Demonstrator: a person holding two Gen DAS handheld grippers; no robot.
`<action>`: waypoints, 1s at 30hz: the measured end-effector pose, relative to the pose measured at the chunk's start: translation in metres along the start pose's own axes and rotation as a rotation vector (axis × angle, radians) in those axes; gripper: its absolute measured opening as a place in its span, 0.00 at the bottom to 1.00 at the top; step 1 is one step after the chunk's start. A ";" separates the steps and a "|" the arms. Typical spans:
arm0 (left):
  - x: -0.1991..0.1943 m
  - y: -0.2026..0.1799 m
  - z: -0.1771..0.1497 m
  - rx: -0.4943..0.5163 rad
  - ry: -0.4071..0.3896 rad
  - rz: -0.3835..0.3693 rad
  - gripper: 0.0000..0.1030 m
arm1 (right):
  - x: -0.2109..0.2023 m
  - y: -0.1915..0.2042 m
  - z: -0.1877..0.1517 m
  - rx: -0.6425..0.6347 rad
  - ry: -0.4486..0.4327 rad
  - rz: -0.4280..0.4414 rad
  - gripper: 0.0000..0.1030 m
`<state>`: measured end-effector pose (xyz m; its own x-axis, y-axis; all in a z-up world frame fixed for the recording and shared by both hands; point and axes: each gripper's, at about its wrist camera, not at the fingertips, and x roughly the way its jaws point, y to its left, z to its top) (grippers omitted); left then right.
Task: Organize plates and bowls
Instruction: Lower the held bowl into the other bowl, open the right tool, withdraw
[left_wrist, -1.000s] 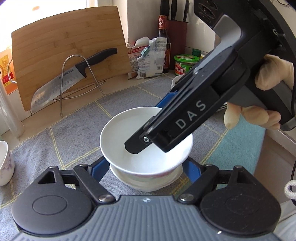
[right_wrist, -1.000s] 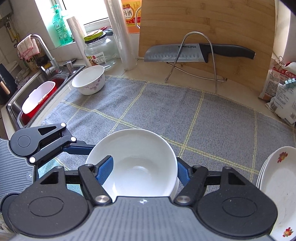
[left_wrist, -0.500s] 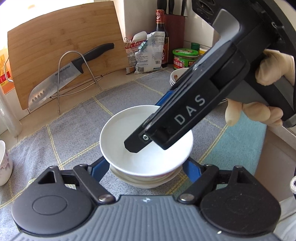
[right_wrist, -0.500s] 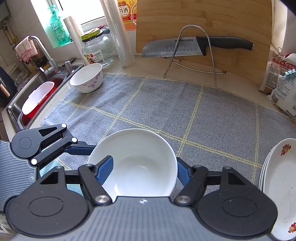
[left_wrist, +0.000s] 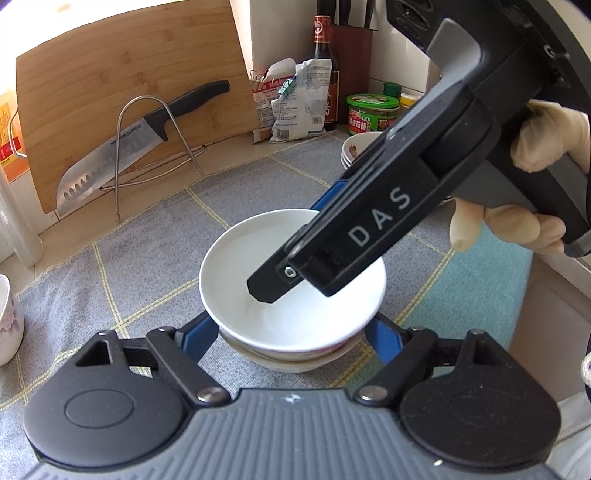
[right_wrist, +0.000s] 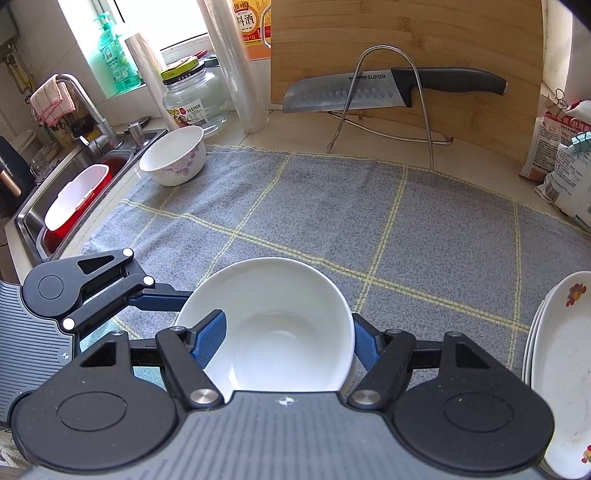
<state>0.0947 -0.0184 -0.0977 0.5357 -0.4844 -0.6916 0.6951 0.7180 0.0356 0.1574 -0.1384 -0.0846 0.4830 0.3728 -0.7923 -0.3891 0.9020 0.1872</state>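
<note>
Two white bowls sit nested on the grey checked cloth (right_wrist: 369, 206) covering the bench. The right tongs (right_wrist: 284, 341) pinch the top bowl (right_wrist: 273, 328), one blue pad inside its wall and one outside. The left tongs (left_wrist: 291, 338) stand partly open astride the lower bowl (left_wrist: 295, 363); whether their pads touch it I cannot tell. Stacked flowered plates (right_wrist: 561, 369) lie just right.

Both wrist cameras are looking steeply down at close range, sharing the white bowl (left_wrist: 291, 280) (right_wrist: 273, 325) and leaning cutting board (left_wrist: 129, 92) (right_wrist: 406, 44).
</note>
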 end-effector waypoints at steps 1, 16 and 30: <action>0.000 0.000 0.000 0.000 0.000 0.000 0.84 | 0.000 0.000 0.000 0.000 -0.001 0.000 0.74; -0.004 0.000 -0.002 0.014 -0.028 0.003 0.94 | -0.004 -0.005 0.000 0.002 -0.016 -0.016 0.76; -0.027 0.016 0.001 -0.023 -0.096 0.031 0.94 | -0.008 -0.002 0.005 0.008 -0.056 -0.011 0.93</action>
<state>0.0917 0.0056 -0.0774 0.6011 -0.5063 -0.6184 0.6667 0.7443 0.0386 0.1589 -0.1422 -0.0758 0.5306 0.3745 -0.7604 -0.3773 0.9077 0.1838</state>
